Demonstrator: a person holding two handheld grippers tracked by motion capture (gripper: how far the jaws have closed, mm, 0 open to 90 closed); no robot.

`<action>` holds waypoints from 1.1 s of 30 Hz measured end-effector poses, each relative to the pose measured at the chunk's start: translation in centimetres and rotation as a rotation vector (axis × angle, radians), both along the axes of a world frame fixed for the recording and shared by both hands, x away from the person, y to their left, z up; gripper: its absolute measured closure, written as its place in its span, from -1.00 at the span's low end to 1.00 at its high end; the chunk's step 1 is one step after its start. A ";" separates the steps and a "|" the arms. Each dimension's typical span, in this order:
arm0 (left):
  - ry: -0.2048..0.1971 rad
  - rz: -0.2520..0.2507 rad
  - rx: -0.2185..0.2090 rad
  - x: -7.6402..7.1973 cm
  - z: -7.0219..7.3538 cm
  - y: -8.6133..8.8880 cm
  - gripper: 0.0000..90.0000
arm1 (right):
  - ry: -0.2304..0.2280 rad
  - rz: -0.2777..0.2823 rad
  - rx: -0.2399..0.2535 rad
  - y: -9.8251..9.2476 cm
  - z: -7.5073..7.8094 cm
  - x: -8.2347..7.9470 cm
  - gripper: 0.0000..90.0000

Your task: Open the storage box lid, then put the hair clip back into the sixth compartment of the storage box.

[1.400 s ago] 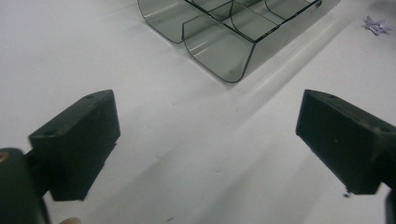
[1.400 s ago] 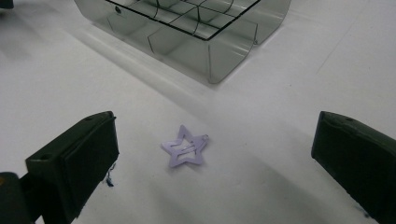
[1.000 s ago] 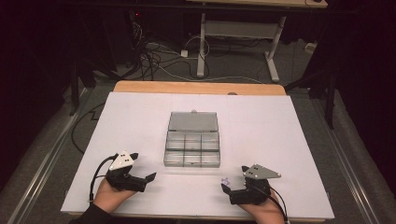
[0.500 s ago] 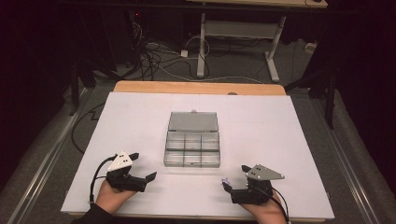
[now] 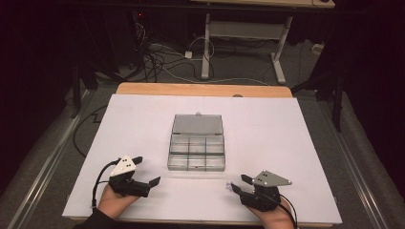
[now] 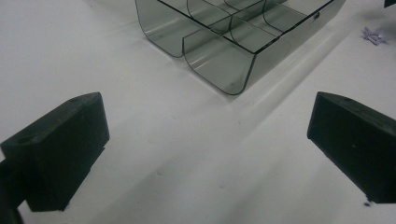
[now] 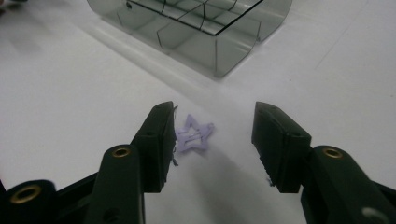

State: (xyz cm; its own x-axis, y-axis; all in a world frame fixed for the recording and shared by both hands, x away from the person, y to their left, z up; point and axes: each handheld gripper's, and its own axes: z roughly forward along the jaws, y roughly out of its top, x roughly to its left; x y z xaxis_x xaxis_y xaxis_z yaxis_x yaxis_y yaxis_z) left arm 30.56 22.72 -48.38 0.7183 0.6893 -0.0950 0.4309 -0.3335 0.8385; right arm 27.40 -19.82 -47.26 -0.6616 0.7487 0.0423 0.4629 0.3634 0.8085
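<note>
White worktop (image 5: 143,119) is lit against a dark room with cables on the floor behind. A small purple star-shaped clip (image 7: 194,135) lies flat between the jaws of the right tool (image 7: 212,140), touching the left-hand one in the right gripper view; these jaws have just been closing and are not yet clamped. The left tool (image 6: 205,144) is held wide apart, with nothing between. A clear compartment box (image 5: 197,148) stands ahead. Because the clip is thin and off-centre, it could probably be pushed aside or slip out.

The right gripper (image 7: 212,140) lies low, its jaws just closing but still gapped. The left gripper (image 6: 205,149) rests level with jaws spread wide, nothing between them.
</note>
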 end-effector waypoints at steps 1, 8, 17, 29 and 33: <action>-0.002 -0.001 -0.001 0.0 0.0 0.0 -1.00 | 0.004 0.005 -0.007 0.1 -0.1 0.0 0.16; -0.010 0.001 -0.027 -0.1 0.0 0.3 -1.00 | -0.003 0.044 -0.053 0.9 -0.3 0.2 0.45; -0.029 -0.001 -0.002 -0.3 0.0 0.0 -1.00 | 0.018 0.050 -0.095 1.5 -0.8 0.3 0.43; -0.025 -0.006 0.015 -0.3 0.0 -0.1 -1.00 | 0.016 0.062 -0.133 1.8 -1.0 0.1 0.49; -0.026 -0.008 0.016 -0.3 0.0 -0.2 -1.00 | 0.021 0.063 -0.132 1.8 -1.0 0.3 0.51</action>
